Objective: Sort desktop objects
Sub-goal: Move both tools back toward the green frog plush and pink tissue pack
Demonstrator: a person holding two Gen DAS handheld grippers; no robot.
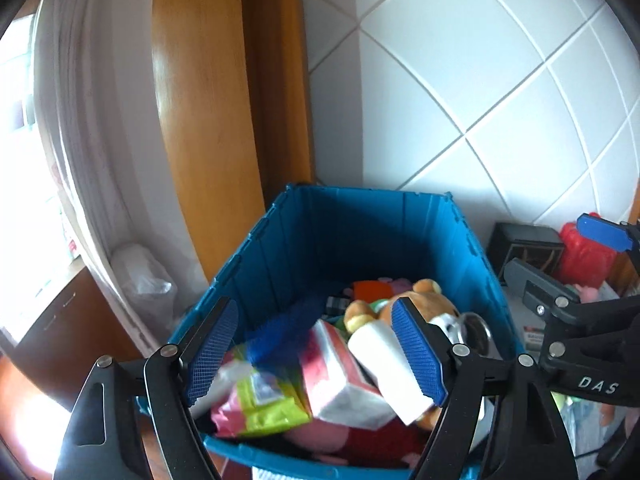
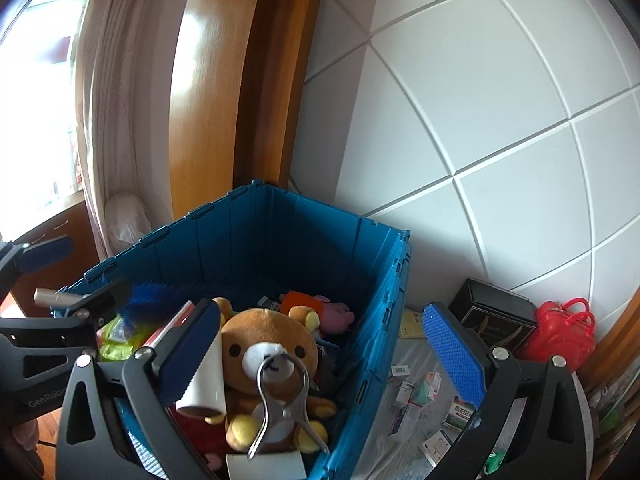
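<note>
Left gripper [image 1: 316,354] hangs spread and empty over the blue crate [image 1: 360,224]; inside lie a green packet [image 1: 264,396], a white roll [image 1: 394,372] and a teddy bear [image 2: 268,360]; right gripper [image 2: 320,364] gapes too, gripping nothing; small boxes [image 2: 424,392] sit beside the crate.

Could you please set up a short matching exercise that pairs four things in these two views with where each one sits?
Things:
1. teddy bear
2. red bag
3. small medicine boxes
4. metal clip

Places:
A. against the tiled wall, right of the black box
B. lying on the bear's front
C. inside the blue crate
D. scattered on the surface right of the crate

Pairs: 1-C, 2-A, 3-D, 4-B
</note>
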